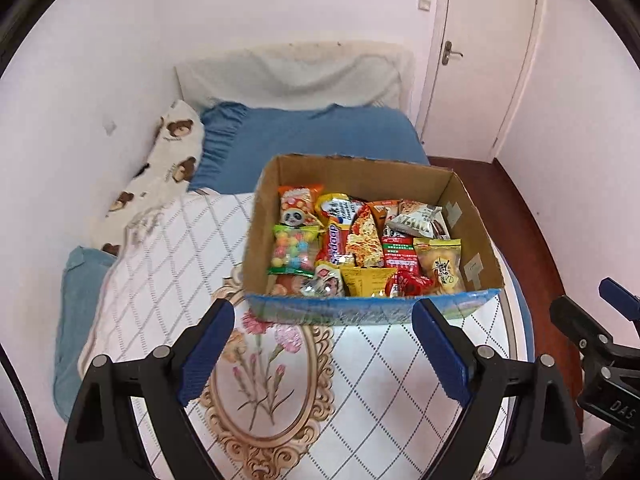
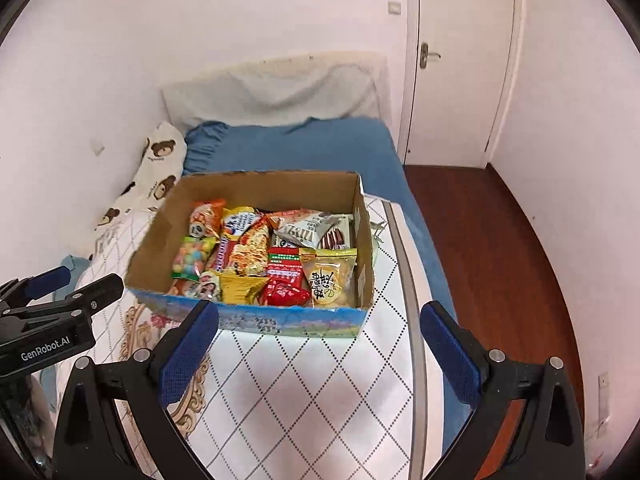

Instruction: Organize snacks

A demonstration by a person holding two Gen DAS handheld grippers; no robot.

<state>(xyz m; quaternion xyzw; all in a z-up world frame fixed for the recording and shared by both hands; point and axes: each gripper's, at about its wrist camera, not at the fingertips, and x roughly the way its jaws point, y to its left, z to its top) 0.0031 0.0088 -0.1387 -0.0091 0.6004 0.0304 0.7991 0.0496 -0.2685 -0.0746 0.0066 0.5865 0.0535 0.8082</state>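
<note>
Bed [image 1: 168,264], quilted cover: one cardboard box [image 1: 360,178] near its edge, packed with snack packets [image 1: 362,246]. Your left hand-held gripper [image 1: 324,344] and right hand-held gripper [image 2: 320,344]: both spread wide, empty, short of the box. Risk: nudging the box could tip it floorward.

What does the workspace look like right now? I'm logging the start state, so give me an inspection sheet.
Surface: white diamond-quilted bed cover with a floral medallion.
Job's things: open brown cardboard box on the cover, packed with snack packets, among them a colourful candy-ball bag and a red wrapper.
Clutter: bear-print pillow, blue pillow.
Grippers: left gripper and right gripper open, empty, short of the box.
Cables: nothing seen.
Surroundings: white door, dark wooden floor.
</note>
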